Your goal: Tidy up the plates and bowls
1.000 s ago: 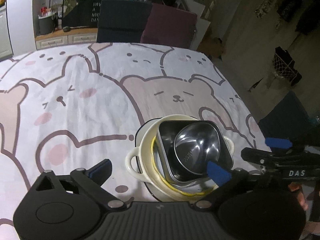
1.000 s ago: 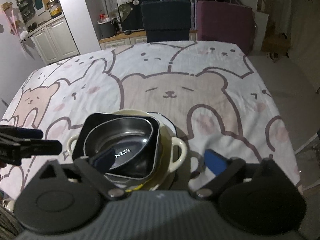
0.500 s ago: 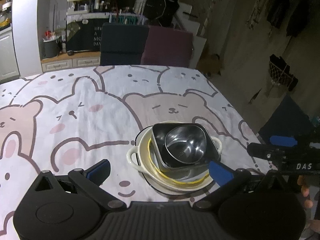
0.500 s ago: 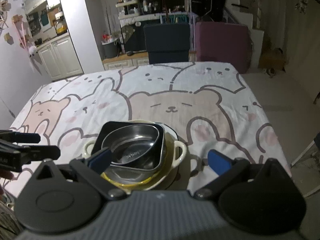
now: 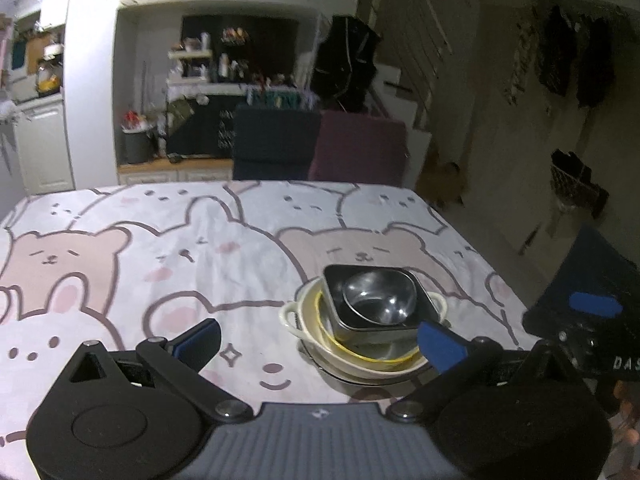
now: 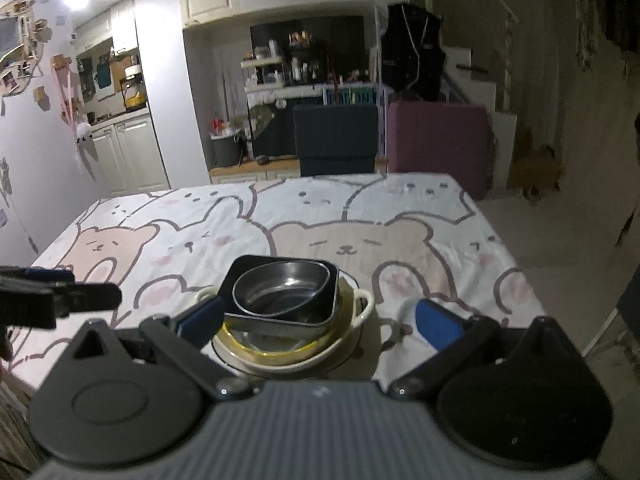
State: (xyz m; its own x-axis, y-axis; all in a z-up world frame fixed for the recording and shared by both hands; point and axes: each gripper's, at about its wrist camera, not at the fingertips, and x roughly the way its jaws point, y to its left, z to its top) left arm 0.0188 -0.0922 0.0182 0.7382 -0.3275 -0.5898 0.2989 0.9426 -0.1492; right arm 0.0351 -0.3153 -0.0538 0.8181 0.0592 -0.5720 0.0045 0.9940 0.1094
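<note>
L gripper (image 5: pixel 320 342) sat nearest the lens in the left wrist view, fingers wide apart, nothing between them; blue pads (image 5: pixel 440 346) clear of the stack. R gripper (image 6: pixel 320 322) likewise spread apart and empty, its left pad just beside the stack's near-left rim – contact could not be told. In the right wrist view the L gripper showed at the left edge; in the left wrist view the R gripper showed at the far right, w/ part of a hand (image 5: pixel 626 416) under it.

Just beyond the fingers – the nested stack, on the tablecloth (image 6: pixel 304 216) near the table's near edge. Bottom: a dark-rimmed plate (image 6: pixel 362 288). On it a cream two-handled bowl (image 6: pixel 366 304) w/ a yellow-rimmed dish (image 6: pixel 280 356) inside. Above that a black square dish (image 6: pixel 244 266), tilted. Topmost a round steel bowl (image 6: pixel 280 290), resting in the square dish.

Rest of the bear-print cloth lay bare to the far edge. Beyond the table: a dark chair (image 6: pixel 336 140) and a maroon chair (image 6: pixel 440 140) side by side, then kitchen shelving (image 6: pixel 280 72) – contents too blurred to ID.
</note>
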